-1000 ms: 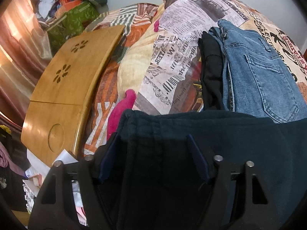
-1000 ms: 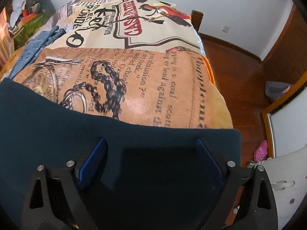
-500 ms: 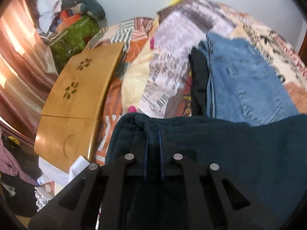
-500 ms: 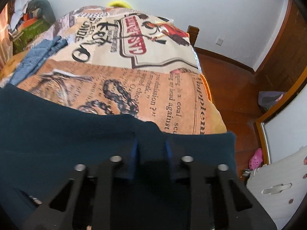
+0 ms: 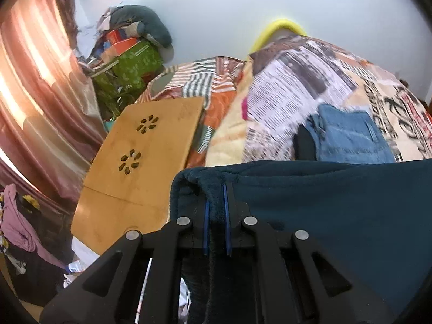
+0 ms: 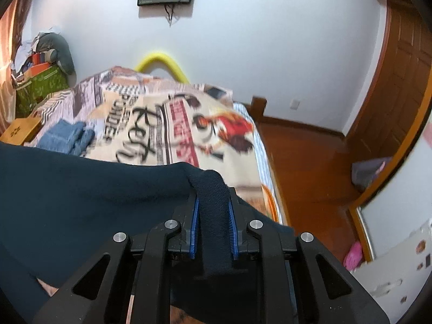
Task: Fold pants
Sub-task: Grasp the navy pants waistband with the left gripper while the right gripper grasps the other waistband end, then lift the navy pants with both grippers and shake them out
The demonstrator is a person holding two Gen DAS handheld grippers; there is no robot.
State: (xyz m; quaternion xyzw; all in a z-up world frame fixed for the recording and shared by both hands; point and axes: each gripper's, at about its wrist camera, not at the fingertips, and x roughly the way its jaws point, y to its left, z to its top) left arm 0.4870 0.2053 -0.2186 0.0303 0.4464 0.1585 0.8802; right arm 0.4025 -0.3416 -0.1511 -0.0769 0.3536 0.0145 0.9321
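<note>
Left wrist view shows my left gripper (image 5: 216,210) clamped on the dark pants (image 5: 337,210) edge at 6 o'clock, my right gripper (image 6: 213,213) likewise pinching its corner above the bed (image 6: 167,124), so I judge the fold-over lift underway, next needing an even carry forward.

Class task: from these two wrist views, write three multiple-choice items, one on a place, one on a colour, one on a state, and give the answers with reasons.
1. Where do the blue jeans lie?
A. on the printed bedspread
B. on the wooden tray
C. on the floor

2. What colour are the gripped pants?
A. pink
B. dark teal
C. white

3. How is the left gripper?
A. wide open
B. shut on the pants
C. out of view

Answers: 1 A, jeans rest on the bedspread; 2 B, dark teal cloth fills both views; 3 B, cloth is pinched between its blue pads, as with the right gripper.
</note>
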